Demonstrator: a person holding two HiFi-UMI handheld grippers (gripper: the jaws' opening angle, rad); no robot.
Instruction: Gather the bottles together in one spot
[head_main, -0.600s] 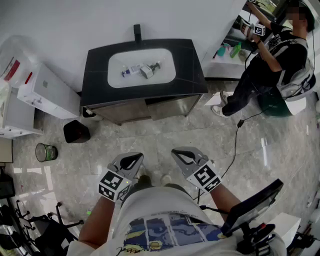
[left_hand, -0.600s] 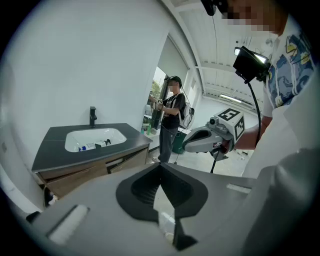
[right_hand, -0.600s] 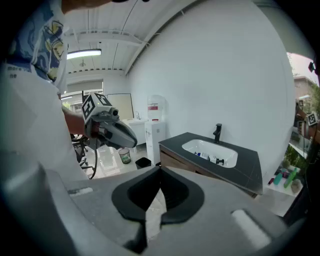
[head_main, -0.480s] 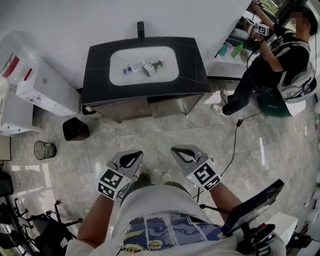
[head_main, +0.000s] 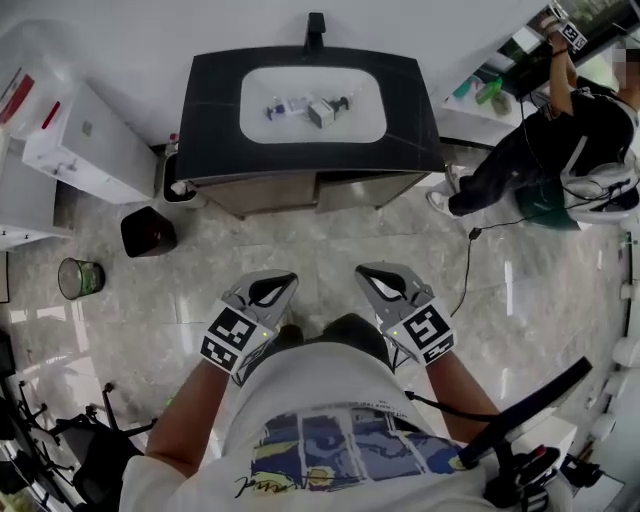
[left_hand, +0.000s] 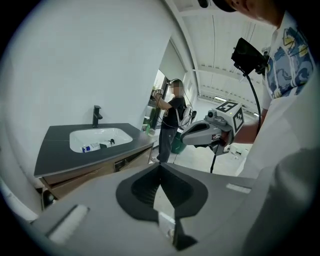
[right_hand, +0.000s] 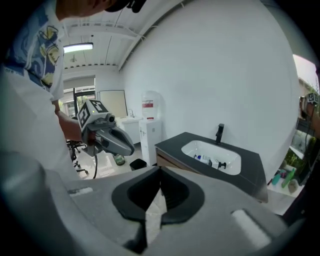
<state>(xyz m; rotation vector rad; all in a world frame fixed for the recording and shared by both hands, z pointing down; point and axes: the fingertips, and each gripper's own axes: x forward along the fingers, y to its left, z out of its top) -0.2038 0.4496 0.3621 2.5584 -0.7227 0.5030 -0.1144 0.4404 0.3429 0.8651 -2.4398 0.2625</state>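
Note:
Several small bottles (head_main: 310, 108) lie in the white basin (head_main: 365, 118) of a black vanity; they also show in the left gripper view as bottles (left_hand: 98, 146) and in the right gripper view as bottles (right_hand: 210, 161). My left gripper (head_main: 276, 286) and right gripper (head_main: 378, 282) are held side by side in front of my body, over the marble floor and well short of the vanity. Both are shut with nothing between the jaws. The left gripper's (left_hand: 160, 166) jaws meet at a line, as do the right gripper's (right_hand: 160, 171).
A black faucet (head_main: 316, 30) stands behind the basin. A black bin (head_main: 148, 232) and a mesh bin (head_main: 80, 278) sit on the floor at left, beside a white cabinet (head_main: 85, 145). Another person (head_main: 560, 140) stands at the right by shelves; a cable (head_main: 468, 270) trails across the floor.
The vanity has slid up and toward the middle of the head view as I move closer. Both grippers stay shut and side by side. The other person has raised an arm.

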